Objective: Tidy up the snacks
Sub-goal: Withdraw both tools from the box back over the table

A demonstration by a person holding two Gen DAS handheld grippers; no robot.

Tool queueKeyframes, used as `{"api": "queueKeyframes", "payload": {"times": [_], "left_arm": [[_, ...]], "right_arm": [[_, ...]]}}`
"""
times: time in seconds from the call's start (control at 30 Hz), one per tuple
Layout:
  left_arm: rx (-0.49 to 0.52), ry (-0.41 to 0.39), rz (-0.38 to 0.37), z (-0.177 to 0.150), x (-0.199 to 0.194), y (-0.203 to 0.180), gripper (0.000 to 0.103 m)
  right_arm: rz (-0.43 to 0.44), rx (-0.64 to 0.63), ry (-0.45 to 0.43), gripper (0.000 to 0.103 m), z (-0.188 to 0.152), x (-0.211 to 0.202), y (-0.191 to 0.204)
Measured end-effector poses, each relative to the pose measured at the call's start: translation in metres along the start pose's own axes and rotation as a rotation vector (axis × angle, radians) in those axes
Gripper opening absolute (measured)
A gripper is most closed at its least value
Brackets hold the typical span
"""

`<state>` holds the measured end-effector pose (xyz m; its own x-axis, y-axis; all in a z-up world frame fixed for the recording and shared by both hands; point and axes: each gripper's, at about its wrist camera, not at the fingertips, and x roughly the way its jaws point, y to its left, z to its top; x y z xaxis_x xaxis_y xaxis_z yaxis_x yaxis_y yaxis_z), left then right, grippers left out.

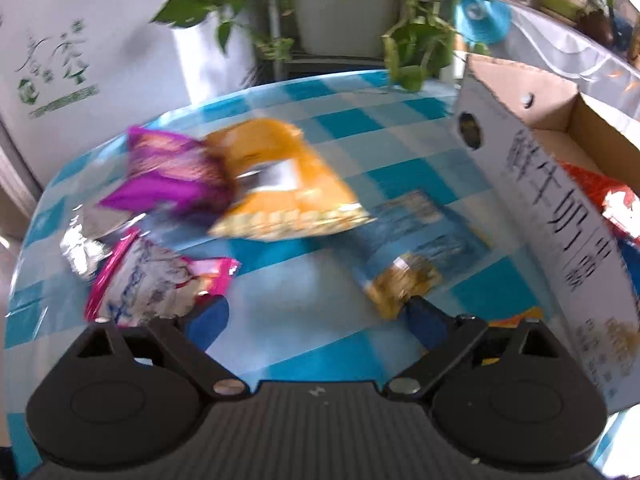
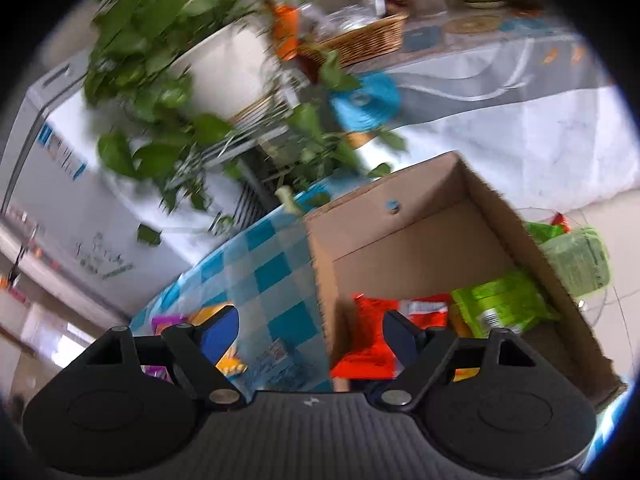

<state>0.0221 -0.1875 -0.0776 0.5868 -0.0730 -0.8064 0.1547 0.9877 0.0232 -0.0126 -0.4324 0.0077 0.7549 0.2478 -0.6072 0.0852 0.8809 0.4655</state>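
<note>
Snack bags lie on the blue checked table [image 1: 340,128]: a purple bag [image 1: 168,172], an orange bag [image 1: 280,184], a pink-and-white bag [image 1: 152,280], a silver bag [image 1: 86,240] and a blue bag [image 1: 416,240]. A cardboard box [image 1: 540,184] stands at the right. My left gripper [image 1: 316,320] is open and empty above the table, between the pink bag and the blue bag. My right gripper [image 2: 312,336] is open and empty over the near-left wall of the box [image 2: 420,232], which holds a red bag [image 2: 372,336] and a green bag [image 2: 500,300].
Potted plants [image 1: 412,40] on a metal stand rise behind the table. A wicker basket [image 2: 368,36] sits on a cloth-covered table behind. A white carton [image 1: 80,60] stands at the left. A green bag [image 2: 576,260] lies on the floor beyond the box.
</note>
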Motion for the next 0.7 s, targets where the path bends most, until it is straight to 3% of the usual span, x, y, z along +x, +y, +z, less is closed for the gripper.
{"api": "queueKeyframes", "payload": {"times": [0.3, 0.47, 0.7], "left_arm": [[-0.059, 0.029, 0.001, -0.024, -0.017, 0.053, 0.095], [-0.145, -0.011, -0.059, -0.033, -0.033, 0.081, 0.095], [-0.222, -0.068, -0.068, -0.027, -0.06, 0.112, 0.095]], "right_arm": [[0.117, -0.197, 0.077, 0.084, -0.032, 0.018, 0.051], [0.107, -0.291, 0.108, 0.084, -0.055, 0.026, 0.069], [0.048, -0.312, 0.14, 0.084, -0.095, 0.034, 0.079]]}}
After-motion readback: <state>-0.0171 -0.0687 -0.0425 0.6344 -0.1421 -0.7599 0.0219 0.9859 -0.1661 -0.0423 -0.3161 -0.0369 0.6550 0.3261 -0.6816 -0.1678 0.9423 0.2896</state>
